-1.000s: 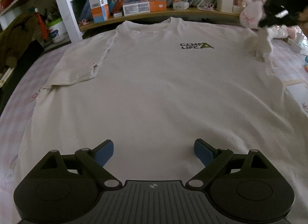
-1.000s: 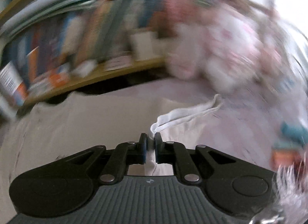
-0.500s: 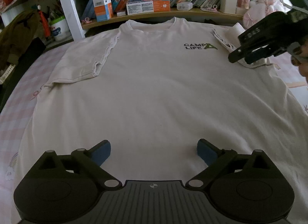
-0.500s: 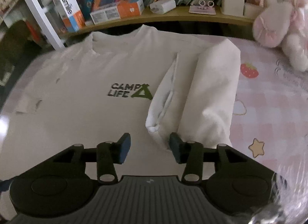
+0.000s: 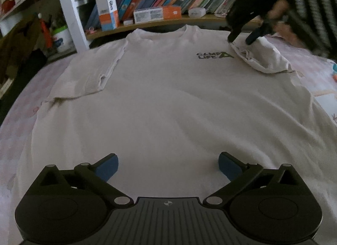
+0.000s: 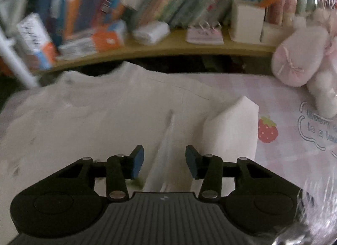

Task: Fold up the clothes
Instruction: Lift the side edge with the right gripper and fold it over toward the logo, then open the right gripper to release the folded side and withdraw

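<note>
Since the right sleeve is now lying on the chest, here's the rundown:

Shirt: the white T-shirt (image 5: 168, 101) lies flat, front up, on the pink bedsheet (image 5: 19, 106), collar at 12 o'clock toward the bookshelf (image 5: 160, 19).

Right sleeve: the folded right sleeve (image 5: 261, 55) sits at about 1 o'clock in the left wrist view, just beside the green chest logo (image 5: 214, 55). A second ago it was pinched and hanging in the air, half a second ago it was freshly dropped, now it rests on the shirt by itself.

Left sleeve: the left sleeve (image 5: 84, 76) at 10 o'clock is already tucked in, same as in the earlier frames.

Right gripper: the right gripper (image 6: 164, 161) has let go. Its jaws are part-way spread and closing a little, with the sleeve's edge between the pads but not pressed. It has moved up along the sleeve toward the shoulder.

Left gripper: the left gripper (image 5: 168, 166) is spread fully wide above the hem at 6 o'clock, holding nothing, and hasn't shifted.

What it means: I'd say both sleeve folds are done and the lengthwise fold comes next.

Rest: a pink plush toy (image 6: 303, 59) sits at 2 o'clock, well apart.
</note>
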Demonstrator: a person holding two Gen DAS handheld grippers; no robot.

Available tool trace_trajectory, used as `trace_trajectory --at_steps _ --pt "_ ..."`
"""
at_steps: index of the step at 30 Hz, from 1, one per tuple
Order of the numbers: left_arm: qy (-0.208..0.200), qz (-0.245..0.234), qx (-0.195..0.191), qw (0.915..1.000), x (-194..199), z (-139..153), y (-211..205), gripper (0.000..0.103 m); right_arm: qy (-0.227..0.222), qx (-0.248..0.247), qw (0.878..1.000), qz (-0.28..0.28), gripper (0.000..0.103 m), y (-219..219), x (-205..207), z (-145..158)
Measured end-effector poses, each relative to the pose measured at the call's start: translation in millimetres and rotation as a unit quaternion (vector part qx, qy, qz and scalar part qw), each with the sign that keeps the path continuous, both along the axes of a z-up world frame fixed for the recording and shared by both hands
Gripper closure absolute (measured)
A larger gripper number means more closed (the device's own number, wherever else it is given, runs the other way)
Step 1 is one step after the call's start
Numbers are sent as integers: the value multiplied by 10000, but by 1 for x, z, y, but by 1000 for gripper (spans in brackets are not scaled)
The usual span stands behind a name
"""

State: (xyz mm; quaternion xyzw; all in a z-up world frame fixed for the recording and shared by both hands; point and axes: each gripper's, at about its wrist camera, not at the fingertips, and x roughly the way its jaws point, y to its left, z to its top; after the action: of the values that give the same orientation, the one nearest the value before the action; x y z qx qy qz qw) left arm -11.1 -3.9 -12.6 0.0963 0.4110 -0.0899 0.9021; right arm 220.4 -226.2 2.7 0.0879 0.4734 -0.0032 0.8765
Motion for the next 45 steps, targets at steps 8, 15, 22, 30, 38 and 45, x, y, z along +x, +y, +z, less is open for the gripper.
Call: trace_trajectory --at_steps 8,15,22,30,38,45 --pt "1 -63 -106 9999 0 -3 5 0 -139 -328 9990 -282 92 -10 8 -12" --pt "3 -111 -163 9998 1 -4 8 0 -1017 312 9941 -194 93 -8 -14 14" --pt "2 -165 -94 9998 1 -5 6 0 -905 4 9952 374 65 27 -11 14" --pt "42 -137 -162 9998 4 -6 8 0 -696 -251 9923 998 65 29 -74 5" --pt "48 -90 -86 9999 5 -6 8 0 -550 -244 9918 1126 63 47 -107 -12" --pt "-36 113 -110 9999 6 0 19 0 -570 52 9933 1001 56 43 -162 2"
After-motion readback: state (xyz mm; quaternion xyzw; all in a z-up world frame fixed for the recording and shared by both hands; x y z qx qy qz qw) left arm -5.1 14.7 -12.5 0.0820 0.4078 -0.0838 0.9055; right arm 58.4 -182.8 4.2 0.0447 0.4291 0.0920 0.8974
